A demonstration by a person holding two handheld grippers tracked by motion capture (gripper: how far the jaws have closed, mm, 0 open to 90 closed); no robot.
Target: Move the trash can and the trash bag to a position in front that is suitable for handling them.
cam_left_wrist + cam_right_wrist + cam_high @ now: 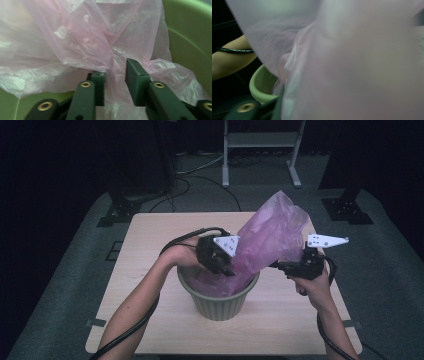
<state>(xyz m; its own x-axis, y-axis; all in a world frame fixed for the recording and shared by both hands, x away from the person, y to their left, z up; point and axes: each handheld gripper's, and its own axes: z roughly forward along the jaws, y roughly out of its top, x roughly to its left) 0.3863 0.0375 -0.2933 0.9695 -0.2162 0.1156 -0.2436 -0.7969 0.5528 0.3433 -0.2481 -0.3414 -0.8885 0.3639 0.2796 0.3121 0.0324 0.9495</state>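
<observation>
On the pale wooden table [150, 320], near its middle, you are lining a green ribbed bin [220, 302] with a pink plastic bag [272, 237]. The bag's lower end sits bunched inside the bin, while most of the film rises up and to the right, well above the rim, like a loose sail.

Your left gripper [227, 270] dips into the bin at its left side. In the left gripper view its jaws stand partly apart with a fold of the bag [82, 45] between them; the pads [137, 77] do not visibly press on the film, so you have no firm pinch there. The green bin wall [192, 37] curves just beyond, at the right.

Your right gripper [275, 265] reaches in level from the right, its tips against the standing film just above the rim. In the right gripper view the bag [362, 62] drapes blurred across the lens, with the bin rim [258, 86] at lower left and your left forearm [229, 60] beyond; whether these jaws are wide, narrow or nipping the plastic cannot be told.

The step in hand looks like seating the bag's bottom and finding its mouth. Next, you likely need a sure hold on the free edge with each gripper, then to spread the film and draw it down over the rim without dragging the light bin.
</observation>
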